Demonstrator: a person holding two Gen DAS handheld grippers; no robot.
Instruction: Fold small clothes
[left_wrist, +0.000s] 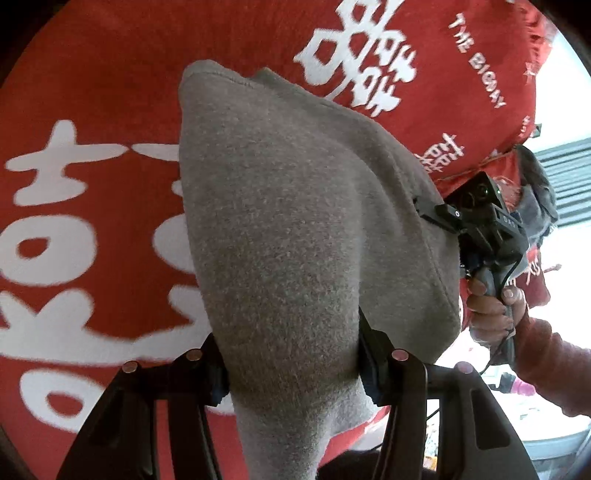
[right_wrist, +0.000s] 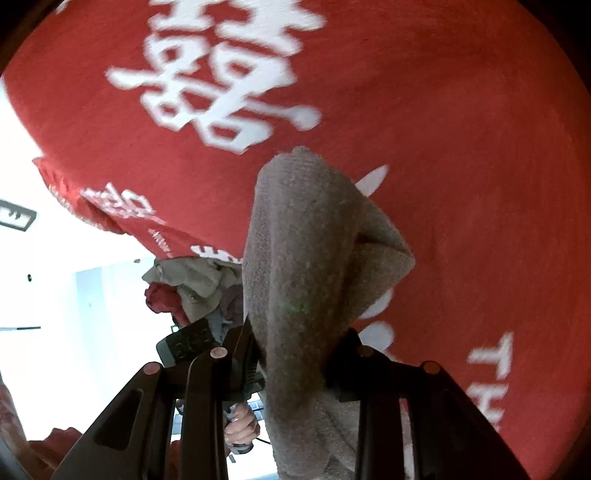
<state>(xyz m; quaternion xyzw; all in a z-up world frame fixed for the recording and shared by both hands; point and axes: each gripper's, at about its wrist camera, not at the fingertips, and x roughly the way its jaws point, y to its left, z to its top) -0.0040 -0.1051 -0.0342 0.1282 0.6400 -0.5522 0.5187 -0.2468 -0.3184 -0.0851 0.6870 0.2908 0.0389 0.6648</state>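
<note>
A grey knit garment (left_wrist: 288, 221) is held up above a red cloth with white characters (left_wrist: 92, 110). My left gripper (left_wrist: 291, 373) is shut on one part of the garment, which drapes forward over the fingers. My right gripper (right_wrist: 295, 354) is shut on another part of the same grey garment (right_wrist: 314, 251). In the left wrist view the right gripper (left_wrist: 432, 214) clamps the garment's right edge, with the person's hand (left_wrist: 495, 306) on its handle. The garment hangs between both grippers, off the red cloth (right_wrist: 461, 166).
A pile of other small clothes (right_wrist: 192, 284) lies at the red cloth's edge; it also shows in the left wrist view (left_wrist: 535, 199). Beyond the edge are a bright floor and a white wall (right_wrist: 55, 295).
</note>
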